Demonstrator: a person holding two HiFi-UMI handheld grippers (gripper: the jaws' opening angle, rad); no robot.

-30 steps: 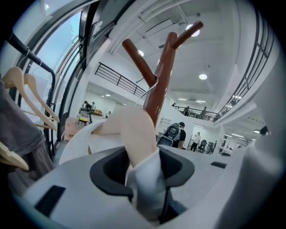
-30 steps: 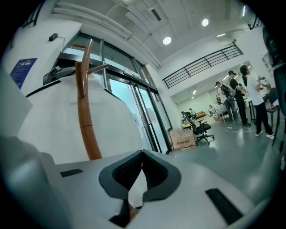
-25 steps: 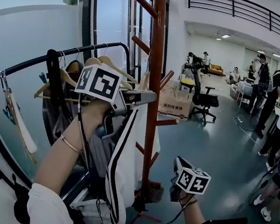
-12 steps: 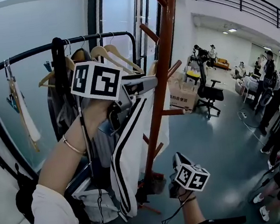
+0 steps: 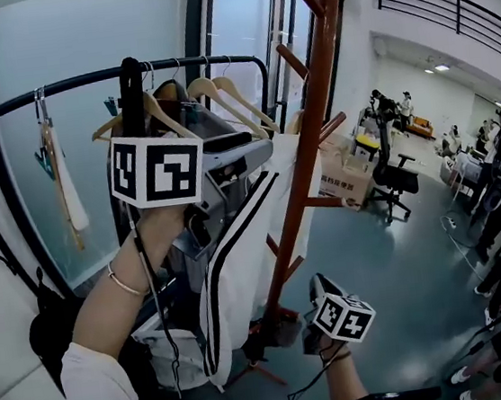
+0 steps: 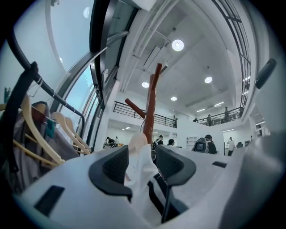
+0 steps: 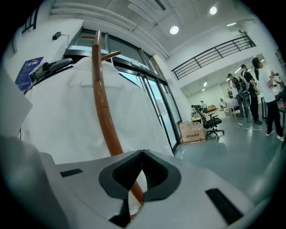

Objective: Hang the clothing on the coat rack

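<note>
Garment (image 5: pixel 241 268) loose btwn pads of L tool (image 6: pixel 142 157), jaws just opened | R tool (image 7: pixel 142 154) closed | hanger rail (image 5: pixel 73 82) beside rack pole (image 5: pixel 309 142)

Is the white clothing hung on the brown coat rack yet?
Nearly. Done: the white striped garment hangs against the coat rack. In hand: the jaws of the left gripper have just been opening, with the cloth loose between them. Left: draw that gripper away. Whether it is truly hooked on, I cannot see.

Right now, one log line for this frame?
left gripper: jaws just opened, white black-striped garment between | right gripper: shut, low | brown wooden coat rack: garment beside it
</note>
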